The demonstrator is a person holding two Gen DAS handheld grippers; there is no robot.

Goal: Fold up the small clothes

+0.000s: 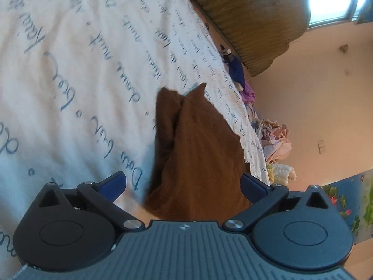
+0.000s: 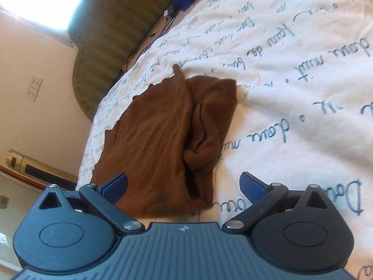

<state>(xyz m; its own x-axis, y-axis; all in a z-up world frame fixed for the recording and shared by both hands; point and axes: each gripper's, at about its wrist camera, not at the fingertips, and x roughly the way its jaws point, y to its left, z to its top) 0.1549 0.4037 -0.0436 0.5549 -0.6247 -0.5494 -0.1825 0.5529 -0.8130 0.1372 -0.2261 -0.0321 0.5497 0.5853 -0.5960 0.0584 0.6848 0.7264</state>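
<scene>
1. Left gripper (image 1: 183,183): its blue-padded fingers (image 1: 113,184) stand wide apart, clamped on nothing. The near end of the brown garment (image 1: 195,149) fills the gap between them; whether either pad touches the cloth is hard to tell.
2. The brown garment lies partly folded on a white bedspread (image 1: 70,70) printed with blue script, close to the bed's edge.
3. Right gripper (image 2: 184,185): jaws likewise spread wide, gripping nothing. Its left finger (image 2: 115,186) overlaps the garment (image 2: 149,135); the right finger sits over bare bedspread (image 2: 291,93).
4. The garment's near hem is cut off by each gripper body.
5. A blurred heap of pale clothes (image 1: 276,137) lies beyond the bed's edge.
</scene>
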